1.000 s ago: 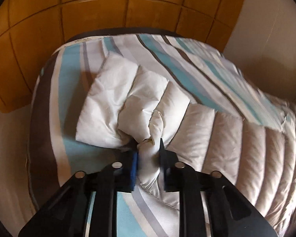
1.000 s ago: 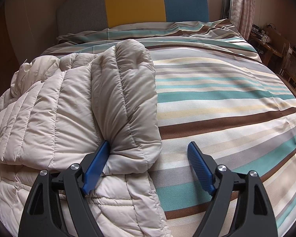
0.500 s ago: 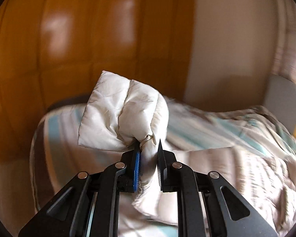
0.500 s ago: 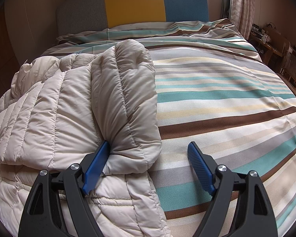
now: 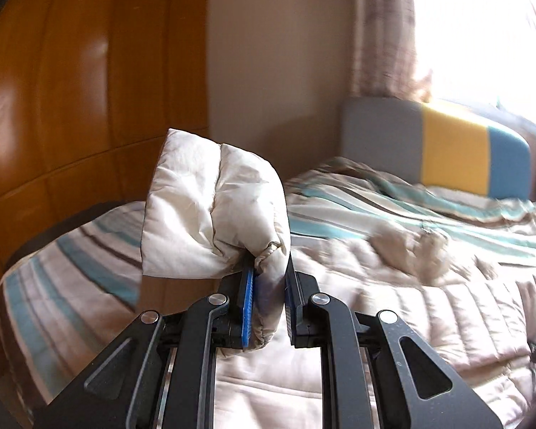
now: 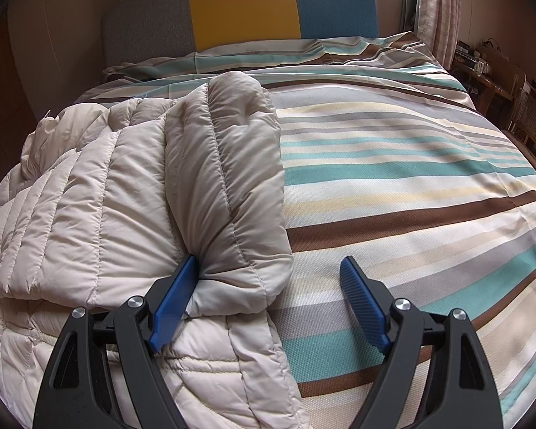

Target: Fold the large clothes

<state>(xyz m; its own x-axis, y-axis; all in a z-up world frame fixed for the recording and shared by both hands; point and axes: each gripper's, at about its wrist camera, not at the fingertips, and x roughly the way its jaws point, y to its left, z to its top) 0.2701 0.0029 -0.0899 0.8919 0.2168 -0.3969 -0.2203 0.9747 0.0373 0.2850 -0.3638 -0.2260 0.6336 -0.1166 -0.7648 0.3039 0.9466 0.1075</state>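
Observation:
A cream quilted puffer jacket point(image 6: 89, 196) lies on the left side of the striped bed point(image 6: 393, 186). My left gripper point(image 5: 269, 273) is shut on the jacket's sleeve cuff point(image 5: 211, 214) and holds it lifted above the jacket body point(image 5: 428, 314). My right gripper point(image 6: 268, 286) is open low over the bed; the other sleeve point(image 6: 232, 186), folded over the body, lies with its end between the fingers, its left fingertip point(image 6: 182, 279) against the fabric.
A grey, yellow and blue headboard point(image 6: 243, 7) stands at the far end. A wooden wardrobe point(image 5: 71, 107) is beside the bed's left edge. Curtains and a bright window point(image 5: 464, 35) are behind. Wooden furniture point(image 6: 511, 100) stands to the right.
My left gripper has lifted the sleeve cuff off the bed and swung right toward the headboard. My right gripper has stayed still and open.

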